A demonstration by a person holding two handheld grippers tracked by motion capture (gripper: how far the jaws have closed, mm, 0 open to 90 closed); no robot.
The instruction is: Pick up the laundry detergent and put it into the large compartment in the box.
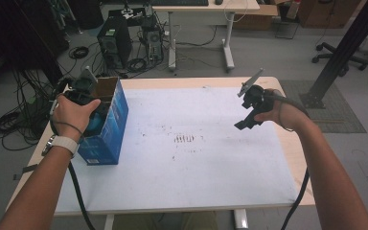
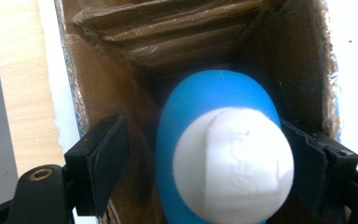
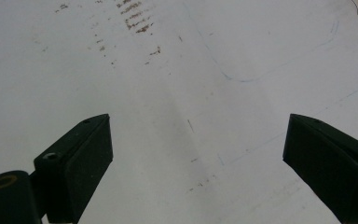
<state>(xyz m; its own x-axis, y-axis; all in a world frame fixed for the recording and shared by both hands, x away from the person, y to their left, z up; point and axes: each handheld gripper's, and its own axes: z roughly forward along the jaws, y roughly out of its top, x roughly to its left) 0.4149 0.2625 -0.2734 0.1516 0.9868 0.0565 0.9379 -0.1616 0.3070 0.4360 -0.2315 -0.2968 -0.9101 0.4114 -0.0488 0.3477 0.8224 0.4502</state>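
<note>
Blue-and-white egg toy point(image 2: 223, 154) sits inside the blue carton point(image 1: 106, 129), between the left hand-held gripper's point(image 2: 205, 163) wide jaws; seemingly placed, so withdrawing comes next. Right hand-held gripper point(image 3: 196, 158) hovers wide above the tabletop point(image 1: 196, 158).

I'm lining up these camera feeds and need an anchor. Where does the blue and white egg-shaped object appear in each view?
High view: a sliver of the blue and white object at left, inside the open blue box, just right of the left hand.
Left gripper view: lower centre, between the jaws, cardboard walls around it.
Right gripper view: not in it; white table cover.
Shared landmark: the box's brown cardboard interior.
</note>
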